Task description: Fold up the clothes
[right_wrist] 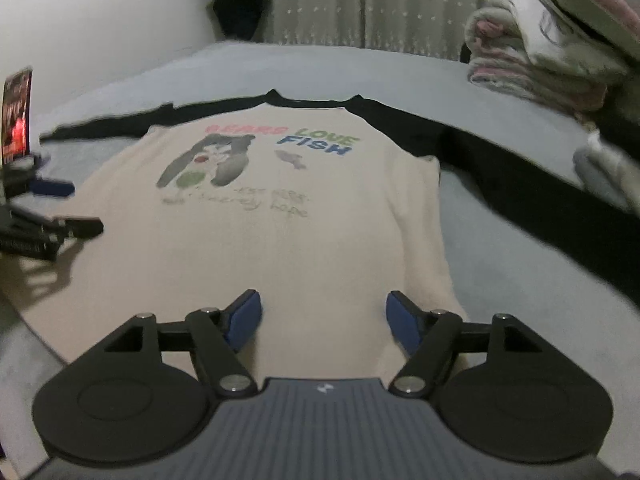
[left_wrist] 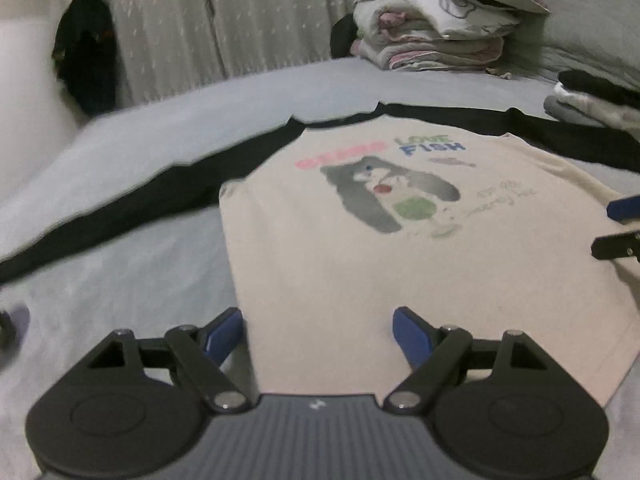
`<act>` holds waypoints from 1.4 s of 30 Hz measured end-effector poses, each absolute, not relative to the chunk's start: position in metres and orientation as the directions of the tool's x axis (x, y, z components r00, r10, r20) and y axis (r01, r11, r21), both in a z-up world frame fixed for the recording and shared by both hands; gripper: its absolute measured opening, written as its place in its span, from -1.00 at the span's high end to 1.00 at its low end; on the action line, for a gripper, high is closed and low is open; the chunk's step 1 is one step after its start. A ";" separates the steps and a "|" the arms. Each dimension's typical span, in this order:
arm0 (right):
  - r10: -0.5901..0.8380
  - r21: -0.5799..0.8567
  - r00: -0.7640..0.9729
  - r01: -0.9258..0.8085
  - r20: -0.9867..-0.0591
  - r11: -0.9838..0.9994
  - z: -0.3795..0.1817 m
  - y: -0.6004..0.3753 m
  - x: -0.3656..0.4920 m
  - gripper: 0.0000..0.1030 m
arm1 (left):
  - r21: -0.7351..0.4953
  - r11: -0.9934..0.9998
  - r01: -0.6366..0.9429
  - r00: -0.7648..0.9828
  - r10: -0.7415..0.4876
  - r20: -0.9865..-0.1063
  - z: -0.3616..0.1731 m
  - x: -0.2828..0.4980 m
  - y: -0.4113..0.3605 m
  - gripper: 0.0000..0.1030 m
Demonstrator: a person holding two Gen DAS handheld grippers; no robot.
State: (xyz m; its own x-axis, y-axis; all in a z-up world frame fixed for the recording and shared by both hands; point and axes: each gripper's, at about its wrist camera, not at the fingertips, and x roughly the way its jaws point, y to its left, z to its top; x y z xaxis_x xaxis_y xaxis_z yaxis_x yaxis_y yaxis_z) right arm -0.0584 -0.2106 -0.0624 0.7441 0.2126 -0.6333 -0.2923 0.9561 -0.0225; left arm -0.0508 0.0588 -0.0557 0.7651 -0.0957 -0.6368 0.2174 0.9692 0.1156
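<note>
While spread flat on the bed [left_wrist: 120, 280], shirt [left_wrist: 360, 260] lay face up. Left gripper [left_wrist: 320, 340] and right gripper [right_wrist: 324, 320] gaped wide above hem, holding nothing.

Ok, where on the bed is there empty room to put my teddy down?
Bare gray sheet lies beyond the shirt's collar, toward the curtain. More lies below the left black sleeve, beside the shirt's body. The far right is crowded: a stack of folded bedding and a smaller clothes pile.
</note>
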 end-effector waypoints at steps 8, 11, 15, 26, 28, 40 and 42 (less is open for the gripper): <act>0.229 -0.003 0.711 -0.309 -0.665 0.951 -0.059 -0.228 -0.068 -0.59 | 0.045 0.988 0.147 0.692 -0.070 -0.718 -0.043 -0.037 0.070 -0.63; 0.166 -0.009 0.772 -0.217 -0.614 0.976 -0.044 -0.232 -0.076 -0.61 | 0.016 0.993 0.114 0.741 -0.074 -0.668 -0.028 -0.038 0.070 -0.63; 0.145 0.036 0.831 -0.150 -0.538 0.988 -0.030 -0.234 -0.075 -0.61 | -0.068 0.990 0.120 0.782 -0.136 -0.608 -0.021 -0.038 0.061 -0.63; 0.068 0.082 0.829 -0.027 -0.555 0.996 -0.043 -0.213 -0.042 -0.65 | -0.076 0.985 0.156 0.759 -0.168 -0.629 -0.047 -0.021 0.020 -0.69; 0.057 0.071 0.826 -0.021 -0.561 0.997 -0.046 -0.210 -0.039 -0.74 | -0.049 0.987 0.156 0.757 -0.151 -0.636 -0.053 -0.021 0.018 -0.71; 0.005 0.009 0.792 0.001 -0.610 1.000 -0.080 -0.210 -0.038 -1.00 | -0.011 0.982 0.189 0.793 -0.159 -0.588 -0.066 -0.037 0.024 -0.84; 0.006 0.012 0.797 0.001 -0.604 1.000 -0.080 -0.210 -0.040 -1.00 | 0.012 0.982 0.188 0.793 -0.145 -0.591 -0.067 -0.037 0.020 -0.86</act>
State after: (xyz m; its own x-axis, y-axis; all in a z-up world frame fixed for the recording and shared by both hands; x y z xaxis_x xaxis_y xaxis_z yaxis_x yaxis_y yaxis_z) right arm -0.0399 -0.2104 -0.0798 0.7967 0.0063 -0.6043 0.0009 0.9999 0.0116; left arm -0.0366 0.0198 -0.0671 0.7934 -0.1451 -0.5912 0.1884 0.9820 0.0119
